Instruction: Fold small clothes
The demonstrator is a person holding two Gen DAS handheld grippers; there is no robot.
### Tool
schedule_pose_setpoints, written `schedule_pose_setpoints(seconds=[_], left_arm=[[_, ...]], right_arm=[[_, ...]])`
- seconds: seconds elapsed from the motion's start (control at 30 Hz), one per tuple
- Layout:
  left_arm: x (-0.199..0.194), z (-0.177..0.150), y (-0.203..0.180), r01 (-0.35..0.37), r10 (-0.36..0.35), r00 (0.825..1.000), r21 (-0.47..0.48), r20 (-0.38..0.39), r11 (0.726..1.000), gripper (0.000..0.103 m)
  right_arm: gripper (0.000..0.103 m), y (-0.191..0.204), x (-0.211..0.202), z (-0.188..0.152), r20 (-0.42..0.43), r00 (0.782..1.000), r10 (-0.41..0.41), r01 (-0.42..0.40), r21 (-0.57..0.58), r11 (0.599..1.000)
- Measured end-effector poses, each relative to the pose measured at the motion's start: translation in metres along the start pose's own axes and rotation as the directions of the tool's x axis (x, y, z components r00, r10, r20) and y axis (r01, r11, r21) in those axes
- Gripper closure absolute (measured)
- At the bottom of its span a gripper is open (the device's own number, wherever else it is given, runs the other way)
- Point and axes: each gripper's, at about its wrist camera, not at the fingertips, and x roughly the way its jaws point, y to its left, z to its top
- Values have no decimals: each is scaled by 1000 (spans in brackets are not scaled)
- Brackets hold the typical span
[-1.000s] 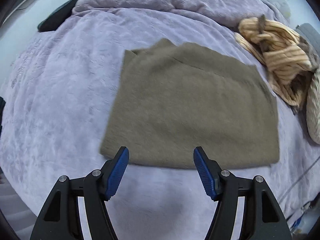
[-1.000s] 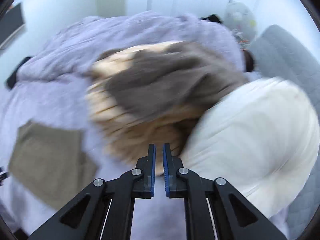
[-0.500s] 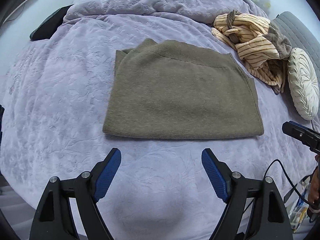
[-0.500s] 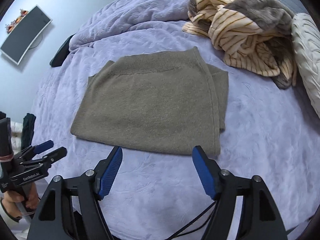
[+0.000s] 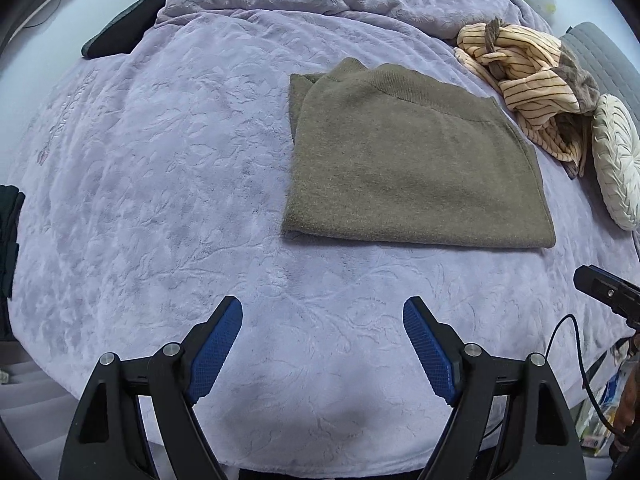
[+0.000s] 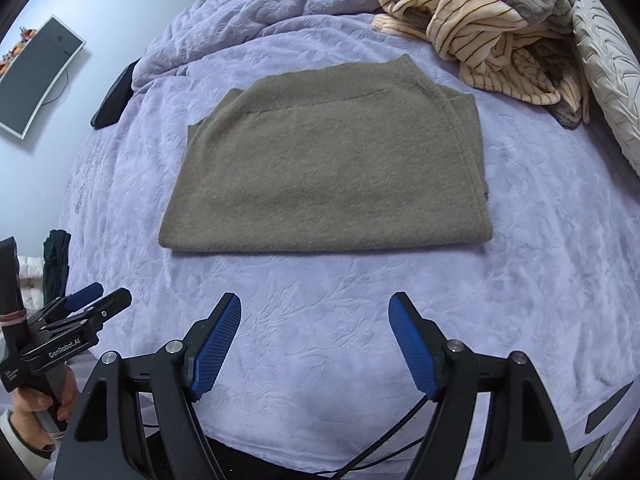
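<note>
Sweater (image 5: 408, 168), one, olive, folded flat mid-bed (image 5: 160, 184); one striped garment (image 5: 532, 84) and one cushion (image 5: 616, 168) near the far right edge. Left gripper (image 5: 323, 344) and right gripper (image 6: 315, 340): jaws spread, empty.

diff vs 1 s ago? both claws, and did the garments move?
The right claw went from shut, up close to the striped garment and the white cushion, to open and pulled back to the near edge of the bed. The left claw was open throughout and backed away from the folded olive garment. Both hold nothing. The olive garment lies folded flat as before.
</note>
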Motion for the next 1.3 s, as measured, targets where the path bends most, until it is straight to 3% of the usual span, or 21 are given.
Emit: schedule_pose_setpoints(seconds=[0.33,0.57,0.8,0.93,1.07,1.17,1.3], left_arm=[[10,3,14,15,-15,1000,-4,-2,1000,20],[32,35,28,127,-126,992,-22,13,992,20],[74,68,27,179,-179,984,-22,7,984,20],[104,79,25,181,-182,982,-23,-43,983,34],[122,82,24,195,-197,976,-33,-95,980,80],[115,76,21,213,-213,975,-7,-67,977,85],[125,59,22,138,-134,986,32,-99,990,85]], right_arm=[[24,17,18,-16,-47,999,3,-3,-2,1000],[24,-4,24,-16,-70,997,-14,17,41,999],[24,-20,29,-17,-94,995,-33,38,57,998],[24,-23,31,-20,-108,993,-37,43,52,998],[24,-23,31,-24,-118,993,-27,32,45,998],[24,-21,31,-25,-115,993,-21,25,37,999],[24,-23,37,-28,-131,991,-15,22,52,998]])
